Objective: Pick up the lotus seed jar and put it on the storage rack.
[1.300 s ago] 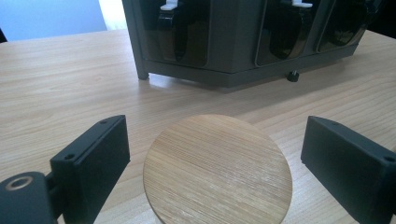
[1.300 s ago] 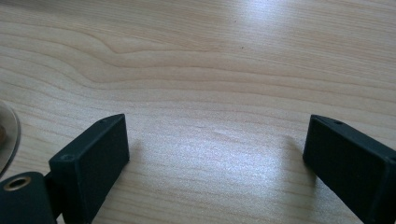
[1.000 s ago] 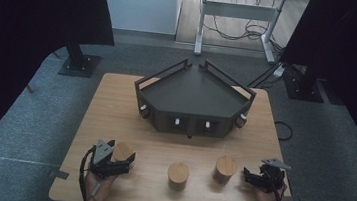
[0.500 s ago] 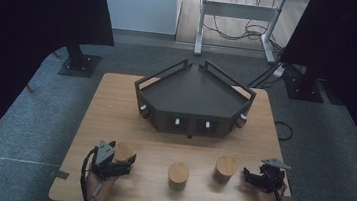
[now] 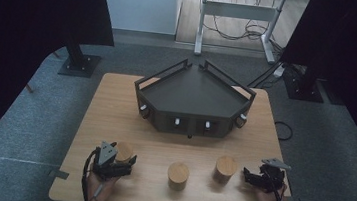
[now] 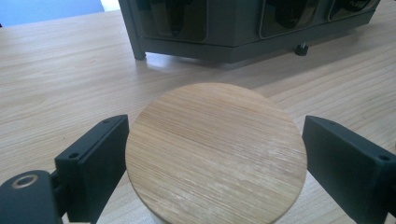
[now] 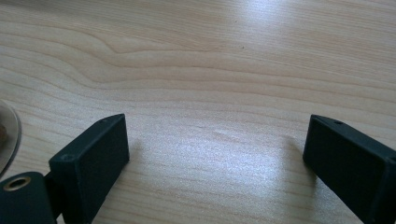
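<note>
While we're parked at the near edge of the desk (image 5: 116, 99), our left claw (image 5: 121, 161) sits around the leftmost wooden-lidded jar (image 5: 124, 151). Through the left gripper view that jar's round bamboo lid (image 6: 215, 151) is right between the two black jaws; the left one looks like it's touching the lid's edge, the right one has a small gap beside it. So the jaws have just been closing in on the jar, but they aren't clamped on it, we'd still call it open.

Over on the other side, our right claw (image 5: 250, 177) rests low over bare wood, jaws spread wide with nothing between them, as the right gripper view shows (image 7: 215, 154).

Between the two claws stand two more jars: a middle jar (image 5: 178, 175) slightly nearer to us and a right jar (image 5: 225, 168), which is near the right claw but apart from it.

Further back, mid-desk, sits a dark angular tray-like box (image 5: 194, 94) with small knobs along its front. Beyond the desk there's grey carpet and a metal frame with cables (image 5: 237, 24).
</note>
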`<action>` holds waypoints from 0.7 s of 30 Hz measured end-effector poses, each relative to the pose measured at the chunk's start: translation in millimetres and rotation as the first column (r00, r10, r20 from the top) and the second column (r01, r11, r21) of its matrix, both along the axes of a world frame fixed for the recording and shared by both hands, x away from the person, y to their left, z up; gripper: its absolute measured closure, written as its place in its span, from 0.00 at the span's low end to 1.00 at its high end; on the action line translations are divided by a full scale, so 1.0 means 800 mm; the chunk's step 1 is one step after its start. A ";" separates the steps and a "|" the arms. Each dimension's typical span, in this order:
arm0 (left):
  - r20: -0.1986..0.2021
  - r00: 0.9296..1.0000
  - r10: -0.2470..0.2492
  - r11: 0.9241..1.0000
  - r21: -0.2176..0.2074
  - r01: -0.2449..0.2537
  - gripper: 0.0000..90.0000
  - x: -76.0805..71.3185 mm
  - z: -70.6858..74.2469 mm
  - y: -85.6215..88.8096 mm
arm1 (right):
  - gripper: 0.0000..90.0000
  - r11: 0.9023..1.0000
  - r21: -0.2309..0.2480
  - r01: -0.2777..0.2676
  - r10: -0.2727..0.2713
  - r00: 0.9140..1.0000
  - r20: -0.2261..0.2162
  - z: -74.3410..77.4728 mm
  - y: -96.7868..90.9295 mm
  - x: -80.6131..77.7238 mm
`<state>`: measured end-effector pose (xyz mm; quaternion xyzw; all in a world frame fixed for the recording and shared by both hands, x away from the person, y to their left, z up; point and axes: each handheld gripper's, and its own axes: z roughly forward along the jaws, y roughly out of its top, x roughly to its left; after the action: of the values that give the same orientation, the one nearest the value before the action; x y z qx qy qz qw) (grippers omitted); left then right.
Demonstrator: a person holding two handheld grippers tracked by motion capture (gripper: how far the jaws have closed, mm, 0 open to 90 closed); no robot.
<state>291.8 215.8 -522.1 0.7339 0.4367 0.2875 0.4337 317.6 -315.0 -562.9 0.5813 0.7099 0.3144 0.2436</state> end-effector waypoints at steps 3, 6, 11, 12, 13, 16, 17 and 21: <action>-0.005 1.000 0.003 1.000 0.004 -0.003 0.12 0.000 -0.001 0.000 | 0.07 1.000 0.000 0.000 0.000 1.000 0.000 0.000 0.000 0.000; -0.009 1.000 0.005 1.000 0.011 -0.005 0.13 0.000 -0.002 0.000 | 0.07 1.000 0.000 0.000 0.000 1.000 0.000 0.000 0.000 0.000; -0.014 1.000 0.011 1.000 0.013 -0.010 0.16 0.001 -0.002 0.001 | 0.07 1.000 -0.001 -0.001 0.001 1.000 0.000 0.000 0.000 0.000; -0.016 1.000 0.012 1.000 0.013 -0.012 0.16 0.001 -0.002 0.001 | 0.07 1.000 -0.001 -0.001 0.001 1.000 0.000 0.000 0.000 0.000; -0.017 1.000 0.013 1.000 0.013 -0.013 0.17 0.001 -0.002 0.002 | 0.07 1.000 -0.001 -0.001 0.001 1.000 0.000 0.000 0.000 0.000; -0.022 1.000 0.014 1.000 0.015 -0.014 0.19 0.001 -0.003 0.002 | 0.07 1.000 -0.001 -0.001 0.001 1.000 0.000 0.000 0.000 0.000; -0.023 1.000 0.015 1.000 0.016 -0.014 0.20 0.001 -0.003 0.002 | 0.07 1.000 -0.001 -0.001 0.001 1.000 0.000 0.000 0.000 0.000; -0.030 1.000 0.006 1.000 0.016 -0.006 0.27 0.000 -0.003 0.002 | 0.07 1.000 -0.001 -0.002 0.002 1.000 0.000 0.000 0.000 0.000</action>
<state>291.8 217.6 -524.6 0.7402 0.4430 0.2815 0.4203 317.6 -315.1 -562.9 0.5804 0.7105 0.3142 0.2439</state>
